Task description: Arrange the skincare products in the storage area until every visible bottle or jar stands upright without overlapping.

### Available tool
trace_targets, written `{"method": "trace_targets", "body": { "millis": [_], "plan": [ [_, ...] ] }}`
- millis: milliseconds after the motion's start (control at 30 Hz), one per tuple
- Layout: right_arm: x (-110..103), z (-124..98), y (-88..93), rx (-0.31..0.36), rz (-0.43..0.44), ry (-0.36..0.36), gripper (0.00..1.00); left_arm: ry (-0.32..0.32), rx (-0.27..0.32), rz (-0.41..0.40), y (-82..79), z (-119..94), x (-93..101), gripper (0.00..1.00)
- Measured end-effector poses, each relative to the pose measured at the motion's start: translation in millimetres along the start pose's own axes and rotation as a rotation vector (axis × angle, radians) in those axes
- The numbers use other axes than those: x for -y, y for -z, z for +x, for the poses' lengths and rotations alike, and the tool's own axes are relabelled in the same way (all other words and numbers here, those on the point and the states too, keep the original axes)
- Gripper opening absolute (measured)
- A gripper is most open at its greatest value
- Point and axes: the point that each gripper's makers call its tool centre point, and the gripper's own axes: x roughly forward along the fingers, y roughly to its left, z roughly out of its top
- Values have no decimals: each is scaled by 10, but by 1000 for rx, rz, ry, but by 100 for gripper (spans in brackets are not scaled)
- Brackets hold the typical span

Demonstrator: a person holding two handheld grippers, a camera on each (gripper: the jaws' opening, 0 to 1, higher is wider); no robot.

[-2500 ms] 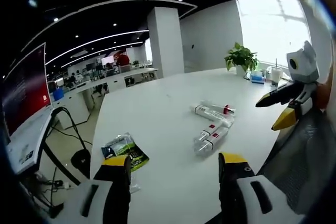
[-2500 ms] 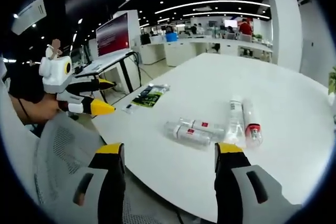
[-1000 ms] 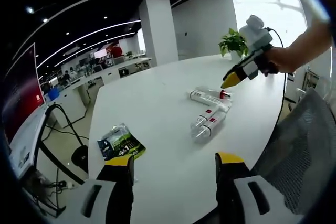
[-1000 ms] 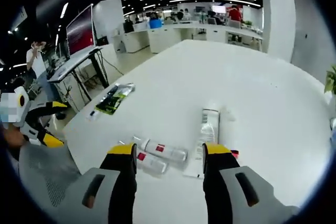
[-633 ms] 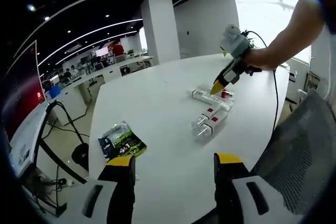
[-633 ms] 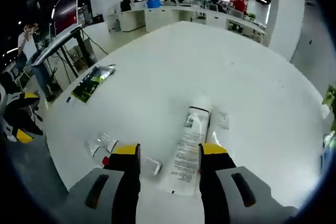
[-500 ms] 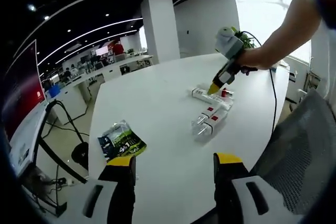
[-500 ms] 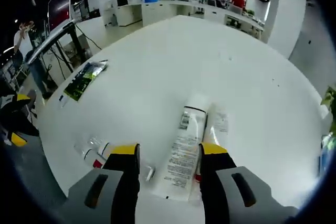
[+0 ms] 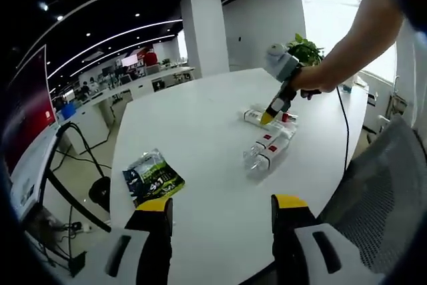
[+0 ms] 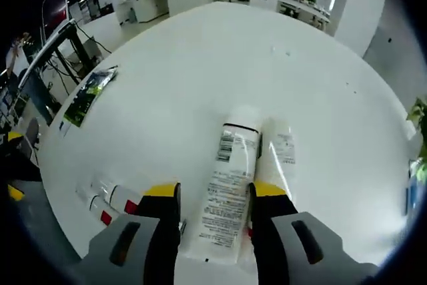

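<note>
Left gripper view far, right gripper view close above shared bottles

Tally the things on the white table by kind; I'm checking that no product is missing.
Skincare bottles lying flat: 4
Green packet: 1
Potted plant: 1
Total: 6
</note>
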Motion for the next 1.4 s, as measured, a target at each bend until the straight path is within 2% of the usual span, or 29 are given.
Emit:
{"method": "trace_targets", "body": {
  "millis": [100, 233, 367, 467, 733, 900, 1033, 1100, 1233, 1400],
  "plan": [
    [15, 69, 48, -32, 2, -1, 42, 2, -5, 3, 6, 3, 13, 61],
    [43, 116, 117, -64, 15, -6, 39, 3, -12, 4, 18, 6, 19, 61],
    [94, 150, 151, -80, 8, 3, 32, 2, -17, 1, 25, 8, 16, 61],
    [79, 151, 167, -87, 18, -6, 33, 2, -22, 2, 30, 10, 19, 61],
    [93, 191, 145, -58, -9, -31, 32, -1, -25, -3, 38, 9, 8, 61],
    [59, 176, 142, -72, -38, -48, 28, -5, -22, -2, 32, 2, 5, 60],
    [-17, 156, 141, -86, -108, -80, 25, -12, -19, -5, 28, -5, -11, 60],
    [-51, 151, 139, -94, -109, -109, 24, -14, -16, -6, 21, -7, -15, 60],
    [-107, 114, 111, -100, -139, -121, 23, -14, -13, -4, 19, -10, -15, 60],
    [-87, 74, -31, -68, -139, -127, 22, -18, -3, -4, 2, -16, -23, 60]
  ]
}}
